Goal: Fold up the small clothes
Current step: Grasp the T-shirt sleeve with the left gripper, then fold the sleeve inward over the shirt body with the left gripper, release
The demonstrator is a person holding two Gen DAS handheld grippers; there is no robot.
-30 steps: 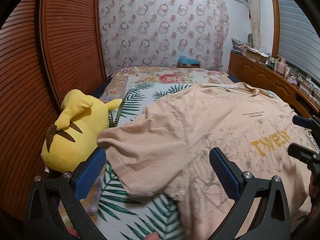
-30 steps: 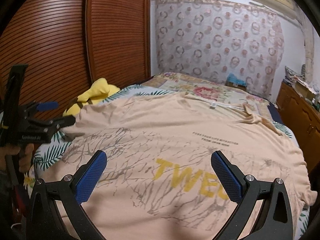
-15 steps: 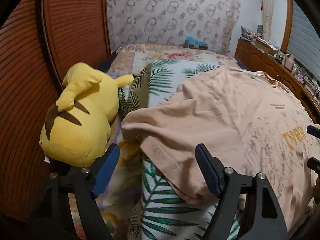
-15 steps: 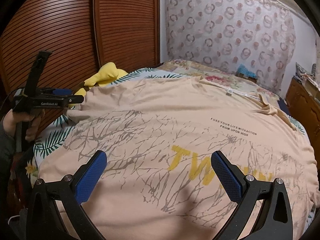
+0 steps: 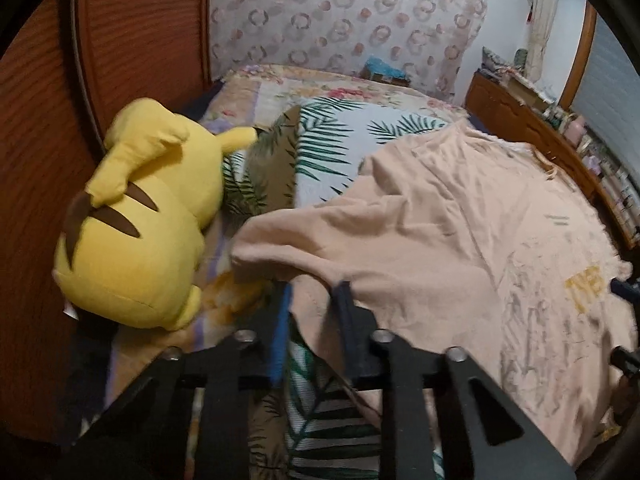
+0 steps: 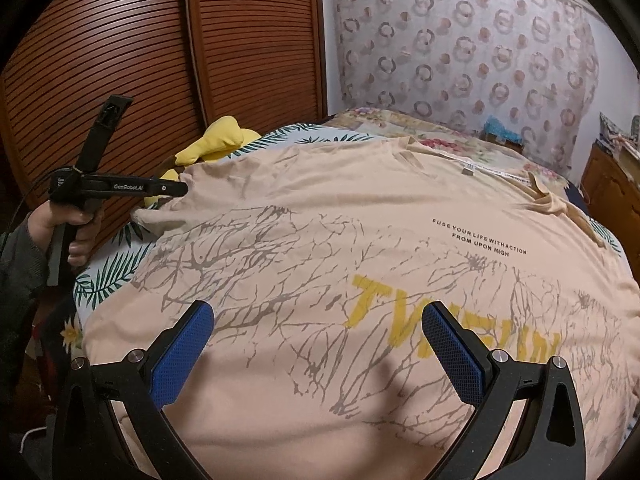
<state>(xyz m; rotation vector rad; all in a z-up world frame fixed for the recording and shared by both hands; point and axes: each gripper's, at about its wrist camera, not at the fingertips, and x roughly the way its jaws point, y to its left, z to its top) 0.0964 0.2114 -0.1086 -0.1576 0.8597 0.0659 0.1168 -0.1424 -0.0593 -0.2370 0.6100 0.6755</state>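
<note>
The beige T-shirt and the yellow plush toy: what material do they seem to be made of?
Beige T-shirt: looks like thin, matte cotton-type knit; it lies in soft wrinkles and drapes over the bed. Exact fibre cannot be told.
Yellow plush toy: looks like soft, stuffed plush fabric with brown stripes; rounded, padded shape and sewn seams.

T-shirt lies on bed, plush toy left.

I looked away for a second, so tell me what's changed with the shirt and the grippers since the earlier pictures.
The left hand-held gripper moved in on the sleeve of the beige T-shirt. Its jaws, wide open a second ago, are closing with the sleeve edge between them. Unchanged: the right hand-held gripper is open over the shirt front, and the yellow plush toy lies beside the wardrobe.
</note>
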